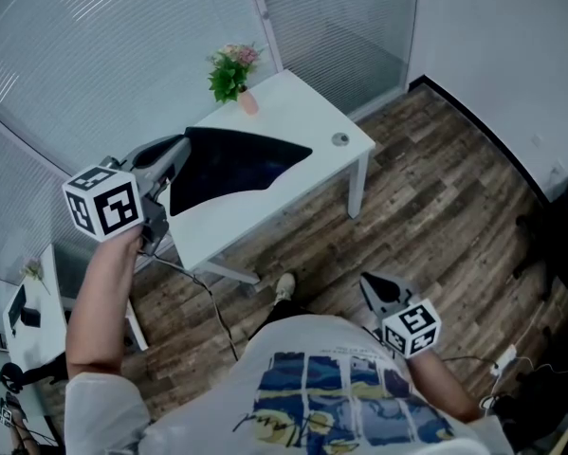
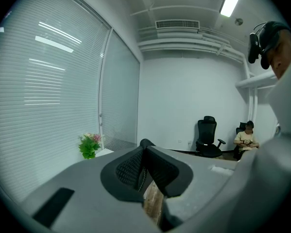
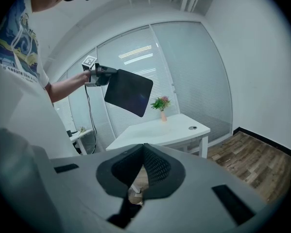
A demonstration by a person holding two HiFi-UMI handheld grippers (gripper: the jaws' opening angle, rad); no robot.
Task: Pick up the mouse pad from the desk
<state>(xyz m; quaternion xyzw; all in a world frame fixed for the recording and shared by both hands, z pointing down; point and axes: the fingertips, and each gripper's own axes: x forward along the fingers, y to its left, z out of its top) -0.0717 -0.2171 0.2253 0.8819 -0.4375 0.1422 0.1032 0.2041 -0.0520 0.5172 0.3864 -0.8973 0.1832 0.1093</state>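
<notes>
Already lifted, I judge: left hand-held gripper (image 1: 173,166) pinches the pad (image 1: 231,164) above the surface (image 1: 298,102); right hand-held gripper (image 1: 374,292) closed, empty. Next, hold steady.

Mouse pad (image 3: 129,92) above desk (image 3: 160,130)

Flowers in vase (image 1: 234,76) by blinds (image 1: 94,55); black office chair (image 2: 207,136) beside seated person (image 2: 246,139); wood plank floor (image 1: 435,188)

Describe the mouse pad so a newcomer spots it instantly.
Find the white desk by the blinds. Lifted clear of it in the left gripper is the mouse pad: a flat black sheet with rounded corners, unlike the pink flower vase and round disc on the desktop.
</notes>
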